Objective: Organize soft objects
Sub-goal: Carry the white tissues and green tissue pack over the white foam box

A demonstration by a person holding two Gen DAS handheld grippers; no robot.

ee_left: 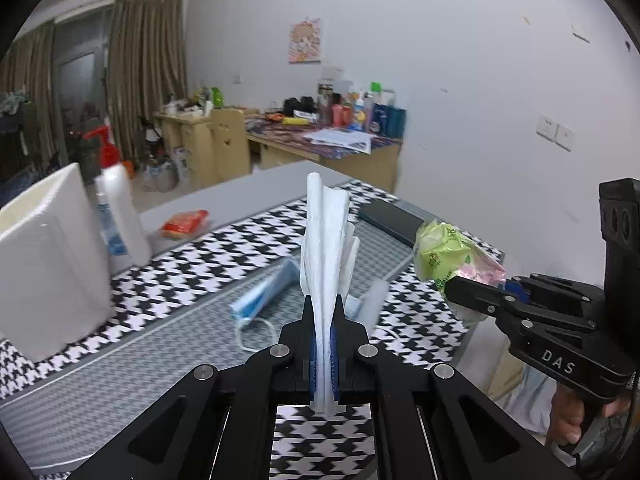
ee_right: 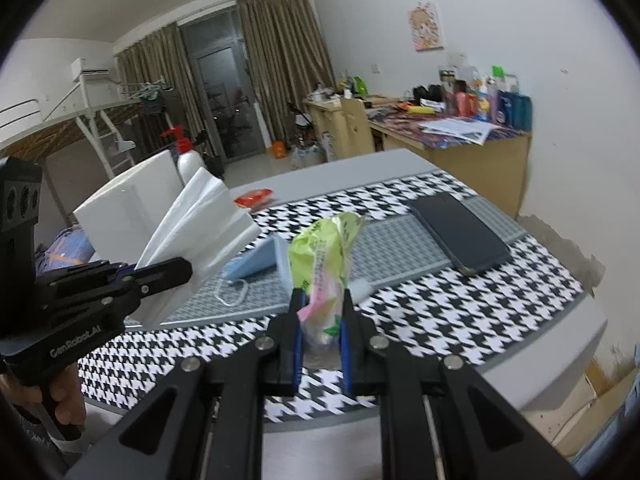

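Matte black linkage grippers, silver pivot screws, blue jaw liners; white lettering "DAS", "GenRobot.AI"; bare skin on grips.

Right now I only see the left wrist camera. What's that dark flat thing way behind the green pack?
Observer: A black phone, lying flat on the houndstooth mat, screen dark.
Operator: Is the right gripper really squeezing the green pack?
Observer: Yes. The right wrist view shows both fingers pressed on its pink lower end, with the green top sticking up.
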